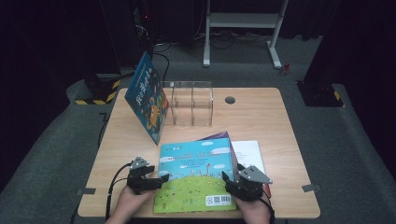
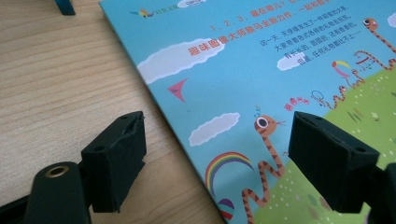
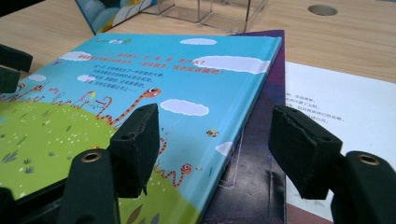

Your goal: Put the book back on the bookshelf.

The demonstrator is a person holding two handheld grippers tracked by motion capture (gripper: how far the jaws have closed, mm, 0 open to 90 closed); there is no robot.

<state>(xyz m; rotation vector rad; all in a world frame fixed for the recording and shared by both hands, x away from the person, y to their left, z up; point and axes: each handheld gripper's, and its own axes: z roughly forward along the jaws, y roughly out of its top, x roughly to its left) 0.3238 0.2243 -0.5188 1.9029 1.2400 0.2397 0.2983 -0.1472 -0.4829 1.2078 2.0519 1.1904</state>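
A picture book [image 1: 196, 175] with blue sky, a green hill and striped snakes lies flat at the table's near edge. My left gripper [image 1: 161, 179] stands open at its left edge. In the left gripper view one jaw is over bare wood and the other over the book's cover [image 2: 243, 70], the gripper [image 2: 215, 154] pressing nothing. My right gripper [image 1: 227, 179] is open at the book's right edge. In the right gripper view the gripper [image 3: 215, 144] straddles the edge of the book [image 3: 163, 79], one jaw over the cover, the other over a purple book [image 3: 261, 154] beneath.
A second blue book [image 1: 147, 98] leans upright against a clear plastic rack [image 1: 192, 103] at the table's back. A white printed page [image 1: 247, 151] lies under the stack on the right. A round cable hole [image 1: 229, 100] sits behind the rack.
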